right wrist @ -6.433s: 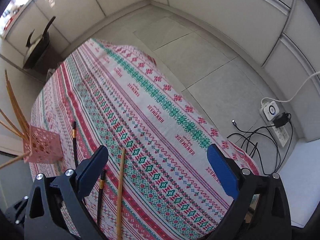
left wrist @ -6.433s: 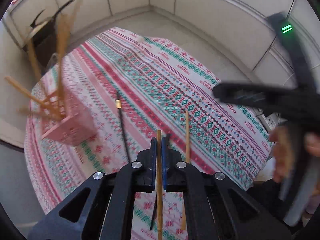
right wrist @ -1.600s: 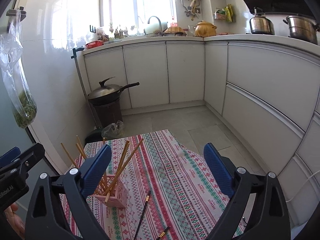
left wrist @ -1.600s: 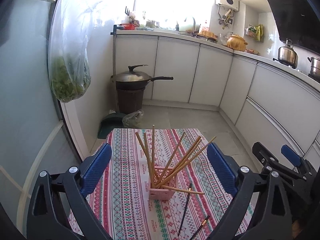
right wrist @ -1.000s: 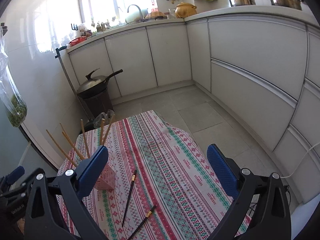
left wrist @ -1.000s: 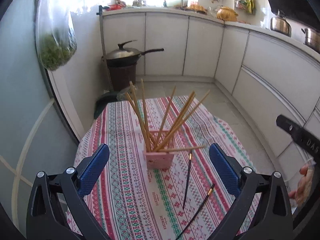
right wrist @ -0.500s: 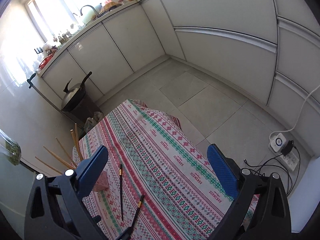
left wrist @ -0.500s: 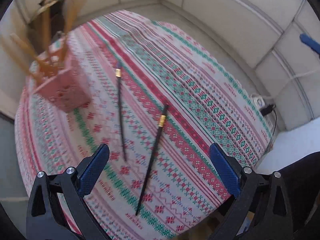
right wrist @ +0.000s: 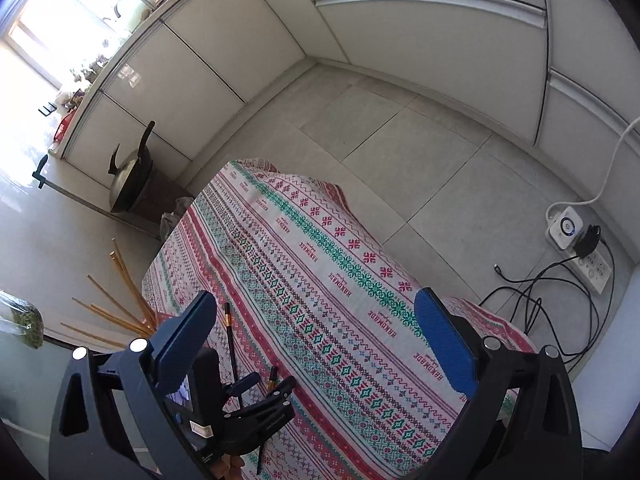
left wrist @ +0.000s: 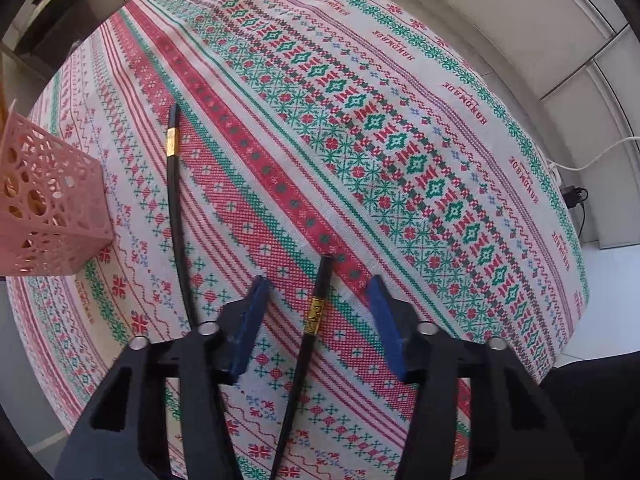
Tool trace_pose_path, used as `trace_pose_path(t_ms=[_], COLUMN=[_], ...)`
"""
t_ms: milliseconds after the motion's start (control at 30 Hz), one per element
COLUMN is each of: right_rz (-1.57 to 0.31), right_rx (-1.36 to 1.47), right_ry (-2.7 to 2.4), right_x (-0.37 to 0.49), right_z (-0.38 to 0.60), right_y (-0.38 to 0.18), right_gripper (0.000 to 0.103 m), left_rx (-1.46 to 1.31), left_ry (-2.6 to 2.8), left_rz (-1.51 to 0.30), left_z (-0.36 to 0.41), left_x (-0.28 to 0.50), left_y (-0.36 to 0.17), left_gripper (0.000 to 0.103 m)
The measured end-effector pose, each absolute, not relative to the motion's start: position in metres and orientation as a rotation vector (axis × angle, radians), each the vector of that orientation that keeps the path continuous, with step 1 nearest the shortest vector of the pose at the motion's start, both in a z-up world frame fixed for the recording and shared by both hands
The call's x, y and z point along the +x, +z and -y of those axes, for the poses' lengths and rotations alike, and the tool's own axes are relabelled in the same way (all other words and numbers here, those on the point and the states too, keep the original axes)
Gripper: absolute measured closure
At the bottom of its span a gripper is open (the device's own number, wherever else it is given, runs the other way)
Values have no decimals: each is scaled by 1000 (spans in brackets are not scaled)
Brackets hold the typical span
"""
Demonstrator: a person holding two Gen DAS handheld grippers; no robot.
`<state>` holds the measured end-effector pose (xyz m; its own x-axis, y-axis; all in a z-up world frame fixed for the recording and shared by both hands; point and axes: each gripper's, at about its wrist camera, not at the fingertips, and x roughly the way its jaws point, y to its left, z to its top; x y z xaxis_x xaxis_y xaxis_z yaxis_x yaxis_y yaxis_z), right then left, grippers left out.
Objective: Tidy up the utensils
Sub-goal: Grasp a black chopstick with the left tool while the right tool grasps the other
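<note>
Lowered left tongs (left wrist: pixel 316 322) now straddle black chopstick (left wrist: pixel 316 312), seemingly untouched.

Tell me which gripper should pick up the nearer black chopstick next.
Left. The left gripper is open with its jaws on either side of the nearer black chopstick, low over the tablecloth. The right gripper is open too, but held higher and off to the side.
</note>
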<state>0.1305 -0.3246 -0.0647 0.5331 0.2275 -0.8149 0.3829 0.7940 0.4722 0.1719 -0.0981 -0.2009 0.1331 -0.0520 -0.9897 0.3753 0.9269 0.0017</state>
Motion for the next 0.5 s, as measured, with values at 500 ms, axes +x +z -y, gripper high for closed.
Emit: trace_pose_path(t_ms=[500], right_rz=[-1227], right_rx=[580], right_ry=[-71], right_x=[179], right_z=[245], right_y=[-133], right_gripper=[7], left_rx=[251], left_ry=[-320], left_rz=[-1267], left_z=[39], left_x=[95], left_y=[-140], left_gripper=[97])
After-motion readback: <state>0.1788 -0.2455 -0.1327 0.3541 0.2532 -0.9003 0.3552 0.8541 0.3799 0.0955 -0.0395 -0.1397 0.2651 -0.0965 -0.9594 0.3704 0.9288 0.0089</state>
